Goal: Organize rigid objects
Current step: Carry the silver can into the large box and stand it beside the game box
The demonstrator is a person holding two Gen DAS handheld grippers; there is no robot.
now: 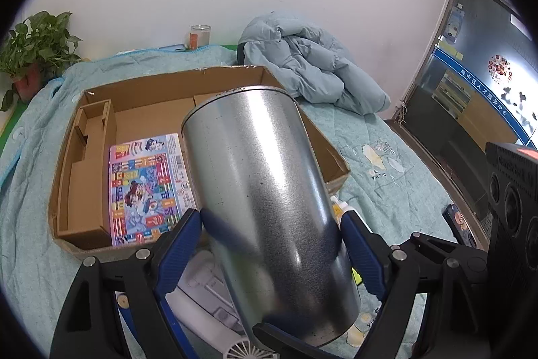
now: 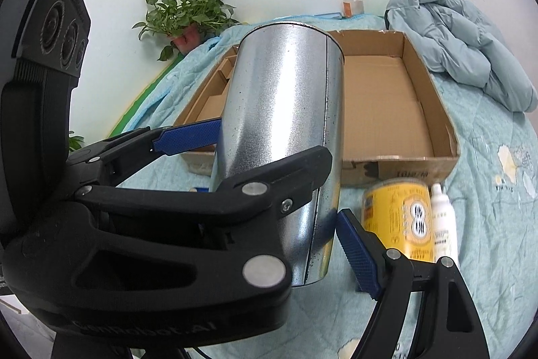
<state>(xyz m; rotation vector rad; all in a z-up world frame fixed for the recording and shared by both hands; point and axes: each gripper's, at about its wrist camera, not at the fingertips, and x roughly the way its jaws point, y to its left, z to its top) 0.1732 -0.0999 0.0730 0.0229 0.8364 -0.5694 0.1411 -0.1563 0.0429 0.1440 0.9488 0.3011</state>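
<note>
so both hand-held grippers are on the same thing here. the left hand-held gripper (image 1: 270,234) has its blue pads clamped on either side of a big galvanized metal canister (image 1: 265,201), around its lower half. the right hand-held gripper (image 2: 275,187) looks like it's on that same canister from the other side: one blue pad sits against the lower right of the metal, though the other finger is partly hidden behind the left one's black frame, so i can't fully confirm that pad. jaws stand wide because the canister is fat.

the canister hangs tilted in the air above the bed, right over the near edge of the open cardboard box (image 1: 101,96). inside the box, a colourful game board (image 1: 148,187) lies flat toward the near left corner; the right half looks bare.

outside it, by the near right corner, a yellow tin (image 2: 400,221) and a white bottle (image 2: 444,224) wait on the blue quilt (image 2: 487,224).

my read: this is the carry step, two-handed. next it needs moving forward over the bare right half, then lowering level before both let go, or it could tip or roll.
</note>
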